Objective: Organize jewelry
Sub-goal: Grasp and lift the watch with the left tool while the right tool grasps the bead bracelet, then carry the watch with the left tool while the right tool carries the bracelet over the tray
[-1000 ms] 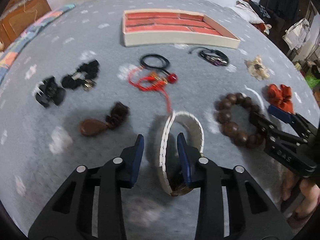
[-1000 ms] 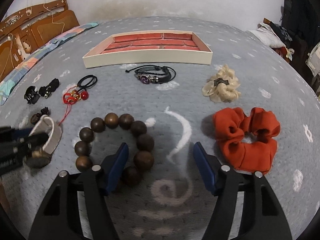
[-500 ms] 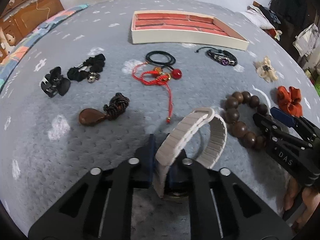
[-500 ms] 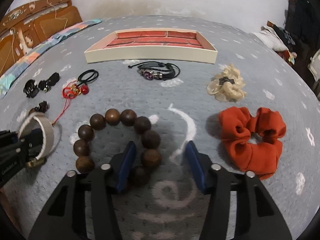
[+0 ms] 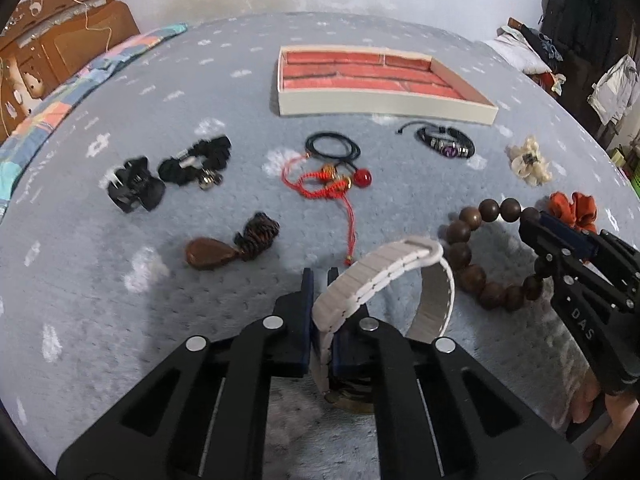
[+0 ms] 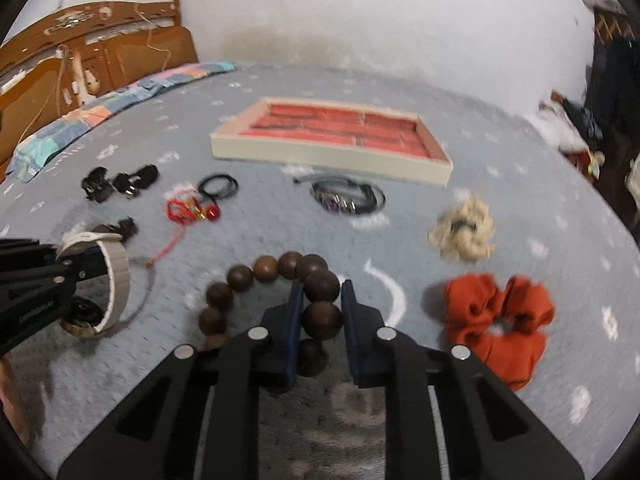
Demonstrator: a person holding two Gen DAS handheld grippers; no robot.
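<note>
Left gripper (image 5: 320, 284) fingers clamped on white watch band (image 5: 384, 276), lower centre; right gripper (image 6: 320, 296) fingers closing around wooden bead bracelet (image 6: 320, 284), pads touching beads.

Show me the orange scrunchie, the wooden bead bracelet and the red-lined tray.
orange scrunchie (image 6: 498, 320): right wrist view, middle folds.
wooden bead bracelet (image 6: 322, 285): right wrist view, a large bead.
red-lined tray (image 5: 384, 103): left wrist view, near cream wall.

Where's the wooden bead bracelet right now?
The wooden bead bracelet is low in the centre of the right wrist view, between the closing jaws of the right gripper, with the orange scrunchie to its right.
</note>
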